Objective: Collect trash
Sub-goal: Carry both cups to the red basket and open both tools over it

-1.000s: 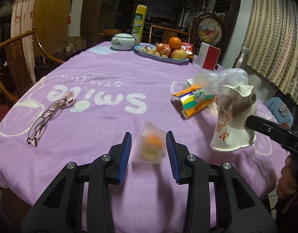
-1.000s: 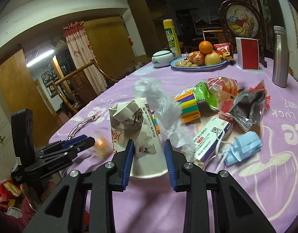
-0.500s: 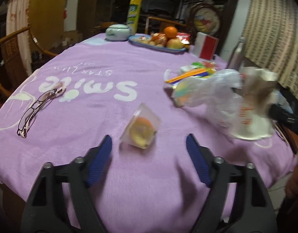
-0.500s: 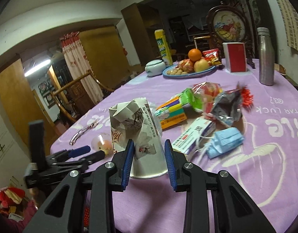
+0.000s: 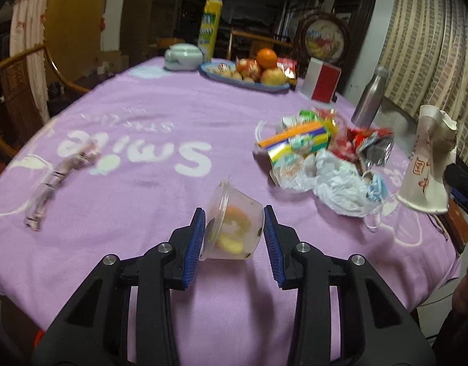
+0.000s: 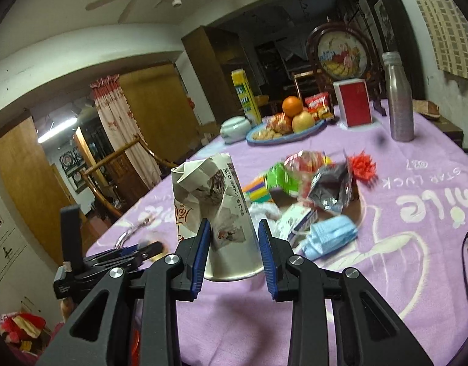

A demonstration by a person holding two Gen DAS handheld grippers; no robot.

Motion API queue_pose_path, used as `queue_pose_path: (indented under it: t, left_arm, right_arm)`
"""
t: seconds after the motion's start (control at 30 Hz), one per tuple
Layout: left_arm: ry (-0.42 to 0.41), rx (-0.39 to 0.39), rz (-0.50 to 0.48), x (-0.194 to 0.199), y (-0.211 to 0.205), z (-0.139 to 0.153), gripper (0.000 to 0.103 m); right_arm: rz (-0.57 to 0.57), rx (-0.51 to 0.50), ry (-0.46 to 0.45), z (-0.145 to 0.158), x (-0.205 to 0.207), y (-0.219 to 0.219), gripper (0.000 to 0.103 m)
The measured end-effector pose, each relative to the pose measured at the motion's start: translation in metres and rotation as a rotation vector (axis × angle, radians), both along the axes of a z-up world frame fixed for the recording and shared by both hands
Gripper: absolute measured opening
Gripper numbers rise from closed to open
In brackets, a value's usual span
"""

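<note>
- The left gripper (image 5: 233, 238) has its blue pads on either side of a clear plastic cup (image 5: 234, 227) with orange and yellow food scraps inside; the cup lies tipped on its side on the purple tablecloth (image 5: 142, 116), near the table's front edge. The jaws are narrowed to the cup's width and appear to touch it, though blur leaves it unclear whether the squeeze is firm.
- The right gripper (image 6: 234, 251) is closed around a crumpled paper cup (image 6: 217, 210), mouth down, gripping its lower wall; in the left wrist view that cup seems to be held off the cloth at the table's right side.
- Step in hand, as I judge it: securing the plastic cup while the paper cup is already held. The next move calls for a light, even squeeze, since thin plastic can flex and slip, then a lift that keeps the scraps inside.
- The trash pile (image 5: 322, 149) of wrappers, a white plastic bag and a blue face mask sits in the middle of the table, well apart from both cups and not yet collected.
- Only the left wrist view shows the plastic cup and its contents; in the right wrist view it is hidden behind the left gripper's fingers.
- Only the right wrist view shows the right jaws on the paper cup.
</note>
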State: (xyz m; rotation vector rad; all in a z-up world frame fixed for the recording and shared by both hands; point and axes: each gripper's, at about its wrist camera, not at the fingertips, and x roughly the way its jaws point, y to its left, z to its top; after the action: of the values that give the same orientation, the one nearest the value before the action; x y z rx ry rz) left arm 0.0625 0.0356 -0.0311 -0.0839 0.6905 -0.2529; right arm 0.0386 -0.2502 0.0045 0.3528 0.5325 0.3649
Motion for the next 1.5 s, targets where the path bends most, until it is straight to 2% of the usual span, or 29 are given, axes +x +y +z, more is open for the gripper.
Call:
queue_pose_path:
  t: [0.2, 0.33, 0.53, 0.7, 0.77, 0.83, 0.87, 0.93, 1.07, 1.23, 1.4, 1.47, 1.5]
  left_arm:
    - [-0.039, -0.012, 0.082, -0.032, 0.034, 0.025, 0.039]
    - [-0.028, -0.001, 0.170, -0.064, 0.069, 0.026, 0.039]
    - [0.055, 0.013, 0.315, -0.117, 0.130, 0.003, 0.039]
    - [0.194, 0.041, 0.387, -0.138, 0.172, -0.036, 0.038]
    - [0.228, 0.064, 0.423, -0.144, 0.185, -0.050, 0.042]
    - [0.237, 0.057, 0.454, -0.148, 0.196, -0.056, 0.057]
    - [0.231, 0.055, 0.473, -0.149, 0.201, -0.057, 0.070]
    - [0.191, 0.056, 0.508, -0.152, 0.208, -0.052, 0.081]
    - [0.100, 0.072, 0.597, -0.162, 0.223, -0.041, 0.092]
    - [0.065, 0.097, 0.716, -0.170, 0.251, -0.043, 0.095]
    - [0.063, 0.090, 0.774, -0.172, 0.276, -0.049, 0.096]
    - [0.065, 0.093, 0.793, -0.178, 0.282, -0.048, 0.096]
    - [0.066, 0.094, 0.798, -0.179, 0.285, -0.049, 0.096]
  right_arm:
    - [0.036, 0.011, -0.033, 0.011, -0.012, 0.007, 0.032]
    - [0.083, 0.032, -0.037, 0.013, -0.017, 0.017, 0.032]
    - [0.188, 0.046, -0.030, 0.015, -0.028, 0.047, 0.032]
    - [0.265, 0.039, 0.001, 0.014, -0.028, 0.082, 0.032]
    - [0.294, 0.028, 0.008, 0.015, -0.029, 0.097, 0.032]
    - [0.321, 0.009, 0.015, 0.016, -0.030, 0.113, 0.032]
    - [0.342, -0.004, 0.021, 0.016, -0.031, 0.125, 0.032]
    - [0.383, -0.034, 0.029, 0.015, -0.033, 0.146, 0.032]
    - [0.473, -0.082, 0.055, 0.011, -0.040, 0.189, 0.032]
    - [0.616, -0.150, 0.112, -0.002, -0.051, 0.255, 0.032]
    - [0.765, -0.212, 0.170, -0.018, -0.055, 0.322, 0.033]
    - [0.828, -0.227, 0.192, -0.023, -0.055, 0.348, 0.035]
    - [0.849, -0.233, 0.201, -0.025, -0.054, 0.358, 0.043]
